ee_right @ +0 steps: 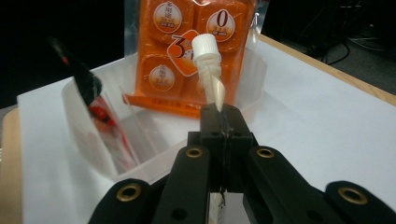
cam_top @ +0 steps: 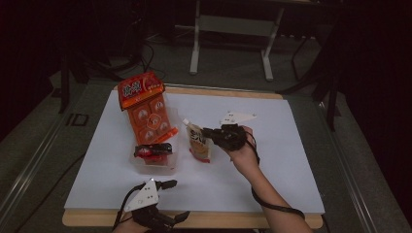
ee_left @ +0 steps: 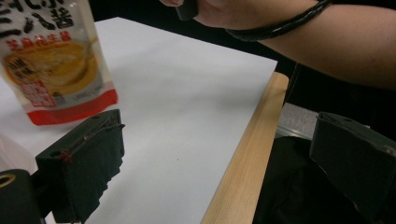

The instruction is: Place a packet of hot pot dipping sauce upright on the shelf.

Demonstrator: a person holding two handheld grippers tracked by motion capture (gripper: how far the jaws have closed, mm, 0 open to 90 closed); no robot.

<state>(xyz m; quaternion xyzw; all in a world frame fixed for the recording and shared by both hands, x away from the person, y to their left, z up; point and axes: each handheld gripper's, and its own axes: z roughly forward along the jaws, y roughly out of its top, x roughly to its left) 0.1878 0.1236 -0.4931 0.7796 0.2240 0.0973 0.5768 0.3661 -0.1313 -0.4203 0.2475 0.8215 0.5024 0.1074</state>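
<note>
Clearly risky: right gripper pinched shut on thin top edge of spouted white-and-red sauce pouch, hanging beside clear plastic tub over white worktop. Could slip or swing. Left gripper wide, empty.

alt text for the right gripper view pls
The right gripper is shut on the top of a spouted pouch, its white cap pointing up. Behind it a clear plastic tub holds an orange multipack and a red-and-black packet on white paper.
</note>
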